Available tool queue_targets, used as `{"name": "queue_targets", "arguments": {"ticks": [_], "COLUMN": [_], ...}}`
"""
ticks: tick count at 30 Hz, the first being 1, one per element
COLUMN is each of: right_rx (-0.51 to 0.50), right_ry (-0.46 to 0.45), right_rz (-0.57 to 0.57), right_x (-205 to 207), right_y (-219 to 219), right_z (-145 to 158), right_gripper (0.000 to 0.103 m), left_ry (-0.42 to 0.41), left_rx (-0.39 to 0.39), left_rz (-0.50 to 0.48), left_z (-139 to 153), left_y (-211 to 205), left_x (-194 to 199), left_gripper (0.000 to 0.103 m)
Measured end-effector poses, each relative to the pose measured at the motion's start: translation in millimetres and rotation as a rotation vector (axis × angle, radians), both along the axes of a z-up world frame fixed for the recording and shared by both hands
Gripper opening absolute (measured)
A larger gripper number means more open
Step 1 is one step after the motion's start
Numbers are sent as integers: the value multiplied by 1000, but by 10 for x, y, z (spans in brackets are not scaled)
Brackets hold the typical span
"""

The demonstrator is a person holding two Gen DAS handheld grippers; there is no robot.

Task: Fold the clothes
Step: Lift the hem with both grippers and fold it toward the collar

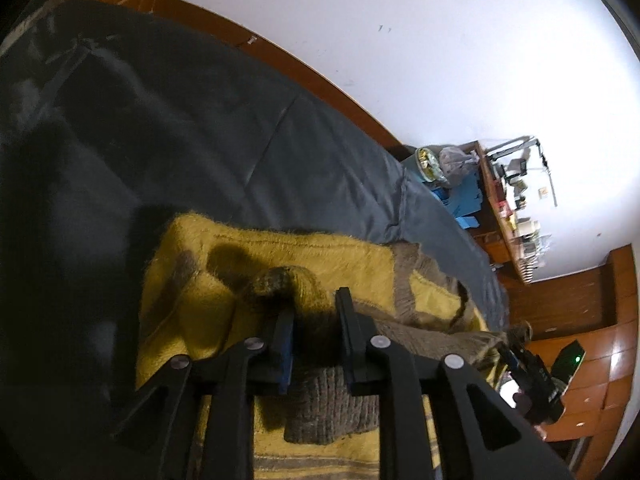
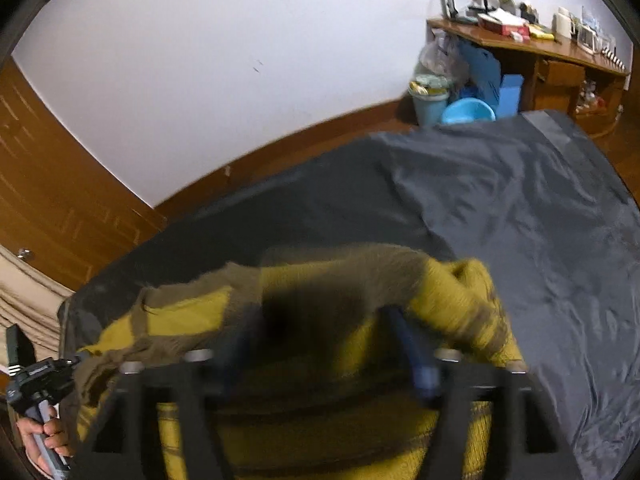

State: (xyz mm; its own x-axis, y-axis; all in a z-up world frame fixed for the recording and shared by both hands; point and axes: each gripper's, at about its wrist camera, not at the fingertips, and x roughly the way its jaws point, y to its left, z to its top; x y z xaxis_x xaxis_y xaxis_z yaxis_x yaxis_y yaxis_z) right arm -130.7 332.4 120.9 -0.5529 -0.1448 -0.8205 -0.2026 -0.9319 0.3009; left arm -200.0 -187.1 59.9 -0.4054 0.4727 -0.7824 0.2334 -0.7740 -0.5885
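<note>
A mustard-yellow knitted sweater (image 1: 280, 256) with brown trim lies on a dark grey bed sheet (image 1: 180, 128). My left gripper (image 1: 314, 300) sits just above it with its fingers apart, and a brown ribbed cuff (image 1: 332, 404) lies between them. In the right wrist view the sweater (image 2: 320, 380) is bunched and partly lifted. My right gripper (image 2: 320, 320) is blurred, with its fingers spread wide and sweater cloth draped between and over them. The left gripper's handle (image 2: 40, 384) shows at the lower left, held by a hand.
The grey sheet (image 2: 500, 220) stretches to the right. A wooden desk (image 2: 532, 48) with clutter, a blue basin (image 2: 468, 112) and a pale bin (image 2: 428, 100) stand by the white wall. A wooden door (image 2: 52, 184) is at the left.
</note>
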Motion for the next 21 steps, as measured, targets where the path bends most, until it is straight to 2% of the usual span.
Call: {"name": "queue_targets", "arguments": {"ticks": [3, 7, 8, 11, 13, 16, 18, 21], "right_rx": [-1, 46, 56, 134, 215, 239, 240, 252], "right_ry": [48, 91, 85, 48, 23, -15, -33, -62], "right_rz": [19, 25, 42, 105, 156, 183, 183, 180], "right_x": [0, 106, 127, 130, 127, 87, 23, -66], "right_y": [-12, -59, -100, -292, -455, -573, -575, -537], "right_z": [141, 284, 278, 201, 100, -67, -154, -279], "right_gripper": [72, 73, 73, 73, 73, 73, 73, 73], "left_ry": [29, 138, 167, 259, 290, 313, 295, 201], "left_rx": [35, 98, 68, -33, -96, -196, -250, -317], "left_rz": [18, 81, 86, 66, -29, -177, -247, -268], "left_z": [58, 242, 318, 559, 658, 681, 584, 305], "left_y": [-27, -117, -115, -60, 105, 407, 568, 631], "left_x": [40, 168, 210, 330, 356, 382, 370, 295], "left_gripper": [30, 53, 59, 63, 65, 65, 65, 66]}}
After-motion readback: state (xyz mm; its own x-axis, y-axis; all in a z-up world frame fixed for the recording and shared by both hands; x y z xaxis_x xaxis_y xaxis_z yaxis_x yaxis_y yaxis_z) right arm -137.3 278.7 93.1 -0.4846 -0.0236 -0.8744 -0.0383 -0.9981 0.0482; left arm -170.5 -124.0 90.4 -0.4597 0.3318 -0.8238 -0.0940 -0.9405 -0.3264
